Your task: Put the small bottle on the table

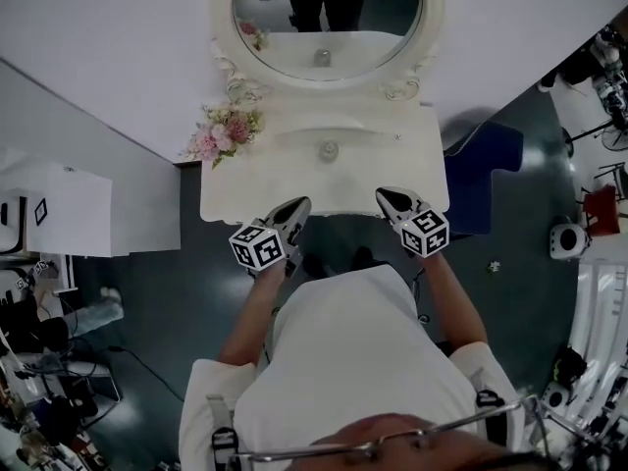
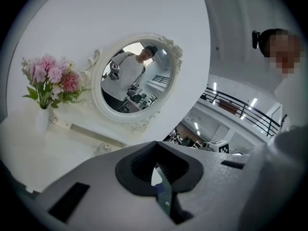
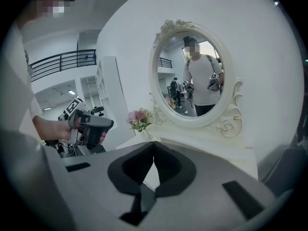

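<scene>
Glasses (image 1: 392, 446) and a white shirt (image 1: 353, 361) fill the bottom of the head view, so the person's legs and the floor right under them are hidden. Just past that, the left gripper (image 1: 297, 207) and right gripper (image 1: 389, 197) hang at the near edge of a white dressing table (image 1: 402, 160). Both have their jaws pressed fully together with nothing in them. Each gripper's own view shows the dark pads meeting with only pale table behind.

Pretty sure the small bottle (image 1: 328, 150) is that little roundish thing standing on the table ahead of the grippers, roughly between them, near the foot of the oval mirror (image 1: 329, 13). It's tiny and pale, honestly hard to make out. In the left gripper view it's just a glassy blob (image 2: 102, 148) above the jaws.

The mirror's top is cut off in the head view. Pink flowers (image 1: 224, 133) stand ahead and to the left of the left gripper, at the table's far corner. The wall (image 1: 510, 18) is plain white and the floor (image 1: 177, 292) is dark. A dark blue thing (image 1: 483, 175) sits off to the right of the right gripper, half behind the table, and I can't tell what it is.
</scene>
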The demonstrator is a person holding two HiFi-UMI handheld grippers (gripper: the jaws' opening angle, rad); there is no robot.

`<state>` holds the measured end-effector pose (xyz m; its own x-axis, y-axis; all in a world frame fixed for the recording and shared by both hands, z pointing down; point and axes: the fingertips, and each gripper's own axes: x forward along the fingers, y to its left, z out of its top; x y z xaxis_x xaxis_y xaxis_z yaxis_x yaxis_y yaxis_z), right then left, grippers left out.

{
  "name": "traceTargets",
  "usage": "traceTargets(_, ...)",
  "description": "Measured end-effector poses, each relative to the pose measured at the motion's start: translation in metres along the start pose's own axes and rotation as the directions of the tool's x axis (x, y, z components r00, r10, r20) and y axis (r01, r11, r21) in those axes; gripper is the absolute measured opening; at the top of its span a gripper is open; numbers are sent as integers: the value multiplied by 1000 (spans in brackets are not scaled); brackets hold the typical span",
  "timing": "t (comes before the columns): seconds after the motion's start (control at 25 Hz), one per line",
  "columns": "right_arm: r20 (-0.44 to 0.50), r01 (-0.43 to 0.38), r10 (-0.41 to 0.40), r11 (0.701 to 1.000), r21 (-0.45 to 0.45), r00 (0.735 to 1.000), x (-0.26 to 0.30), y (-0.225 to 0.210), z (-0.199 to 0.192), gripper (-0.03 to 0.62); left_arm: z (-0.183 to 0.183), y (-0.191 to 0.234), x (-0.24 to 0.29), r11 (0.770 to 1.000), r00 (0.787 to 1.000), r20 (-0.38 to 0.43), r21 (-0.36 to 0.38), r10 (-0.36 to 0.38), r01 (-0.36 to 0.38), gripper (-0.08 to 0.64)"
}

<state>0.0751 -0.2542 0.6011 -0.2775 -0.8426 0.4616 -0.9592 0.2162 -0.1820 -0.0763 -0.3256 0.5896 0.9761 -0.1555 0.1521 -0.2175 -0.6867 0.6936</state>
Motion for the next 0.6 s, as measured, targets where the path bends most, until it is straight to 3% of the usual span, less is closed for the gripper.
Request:
traceTargets(0.4, 51, -11, 16, 995, -99, 999, -19, -15, 25, 6, 11, -20, 1, 993, 998, 24, 108, 55, -57, 3)
traceTargets(0.6, 85, -7, 14, 996, -88, 996, -29, -28, 31, 6, 18, -28, -2, 983, 993, 77, 154, 92, -103, 3)
